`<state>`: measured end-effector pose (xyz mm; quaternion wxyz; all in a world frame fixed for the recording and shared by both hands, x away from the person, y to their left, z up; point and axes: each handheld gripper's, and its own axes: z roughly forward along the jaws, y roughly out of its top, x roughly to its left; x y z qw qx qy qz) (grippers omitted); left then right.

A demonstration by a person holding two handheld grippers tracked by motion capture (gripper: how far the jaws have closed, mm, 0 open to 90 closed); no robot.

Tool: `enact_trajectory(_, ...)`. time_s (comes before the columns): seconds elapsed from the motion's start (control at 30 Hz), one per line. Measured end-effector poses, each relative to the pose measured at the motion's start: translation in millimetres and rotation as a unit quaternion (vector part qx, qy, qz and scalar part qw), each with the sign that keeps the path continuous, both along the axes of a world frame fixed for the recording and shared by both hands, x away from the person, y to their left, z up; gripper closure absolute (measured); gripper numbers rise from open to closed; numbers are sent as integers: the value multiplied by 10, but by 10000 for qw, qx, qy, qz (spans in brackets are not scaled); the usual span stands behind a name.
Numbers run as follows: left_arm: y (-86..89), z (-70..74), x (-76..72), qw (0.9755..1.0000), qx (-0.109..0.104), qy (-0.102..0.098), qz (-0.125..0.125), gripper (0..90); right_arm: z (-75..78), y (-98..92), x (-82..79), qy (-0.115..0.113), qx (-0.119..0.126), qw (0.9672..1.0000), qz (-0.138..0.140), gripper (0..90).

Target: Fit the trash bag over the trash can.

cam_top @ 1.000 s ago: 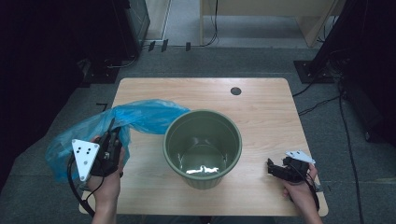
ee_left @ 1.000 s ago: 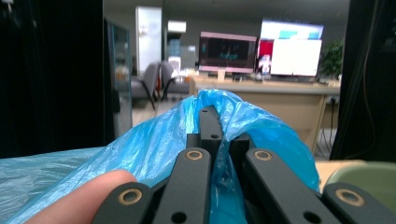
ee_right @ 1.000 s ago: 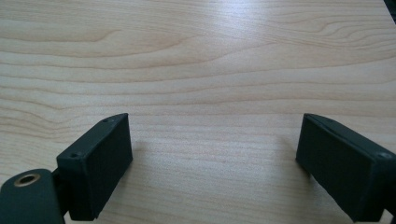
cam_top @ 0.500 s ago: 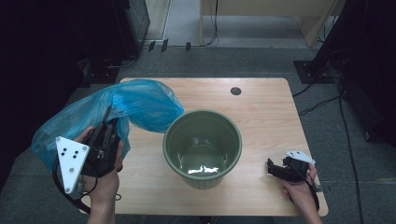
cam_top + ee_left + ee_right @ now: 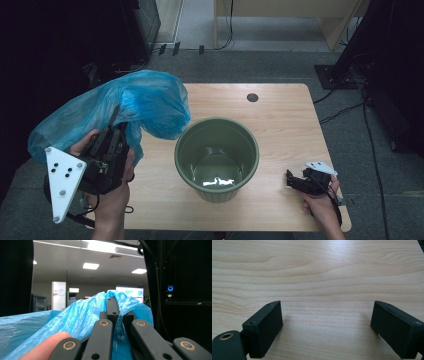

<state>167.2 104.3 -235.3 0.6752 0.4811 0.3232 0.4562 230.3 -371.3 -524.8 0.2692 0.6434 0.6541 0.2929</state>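
Left hand-held gripper point(image 5: 114, 131) clamps the blue plastic bag point(image 5: 125, 107), which stretches lengthwise toward the green bucket point(image 5: 216, 157).

The bench point(image 5: 280, 125) is a rectangular light-wood top with rounded corners, standing on a grey floor point(image 5: 280, 65). A dark round cable port point(image 5: 252, 97) is set into it near the far edge. A green plastic bucket point(image 5: 217, 158) stands upright near the bench centre, toward the near edge, its mouth open.

crumpled translucent blue plastic bag point(image 5: 125, 107) billowed, lifted above the table's left edge, beside green bucket point(image 5: 217, 157)
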Motion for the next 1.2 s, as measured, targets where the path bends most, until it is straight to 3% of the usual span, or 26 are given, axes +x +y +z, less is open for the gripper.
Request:
enact_trajectory(0.2,-46,121,-88,9997,-18,-175,-171,898,-1,-1,0,-3,-3,10000,8,104)
enact_trajectory(0.33,-87,144,-103,9992,-58,-167,-352,897,-1,0,0,-6,0,10000,2,104)
enact_trajectory(0.63,-171,40,-49,9978,8,72,-652,896,-1,0,0,-7,3,10000,0,104)
enact_trajectory(1.2,-313,-311,182,9938,70,681,-872,890,0,-1,0,0,-4,10000,4,104)
